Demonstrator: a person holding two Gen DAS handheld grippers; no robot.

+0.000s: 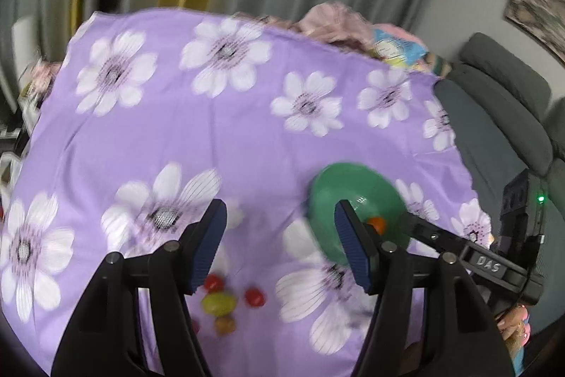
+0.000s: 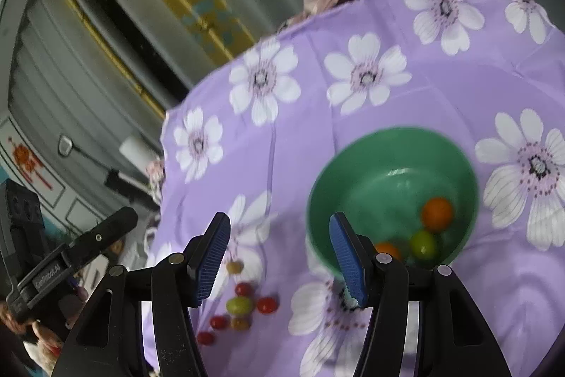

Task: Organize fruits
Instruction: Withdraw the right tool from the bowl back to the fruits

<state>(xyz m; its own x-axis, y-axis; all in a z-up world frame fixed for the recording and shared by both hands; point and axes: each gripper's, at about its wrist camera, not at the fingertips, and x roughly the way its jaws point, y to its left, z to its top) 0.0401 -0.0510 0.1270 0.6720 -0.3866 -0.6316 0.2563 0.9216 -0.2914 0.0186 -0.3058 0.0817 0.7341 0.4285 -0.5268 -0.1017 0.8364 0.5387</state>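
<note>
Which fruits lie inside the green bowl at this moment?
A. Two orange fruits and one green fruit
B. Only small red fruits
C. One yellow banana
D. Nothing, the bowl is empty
A: the right wrist view shows inside the green bowl an orange fruit, a second orange fruit and a green fruit; the small red fruits lie outside on the cloth.

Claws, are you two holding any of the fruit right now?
No. The left claw and the right claw both stand open with nothing between their pads. The fruit lies in the green bowl or loose on the cloth.
</note>
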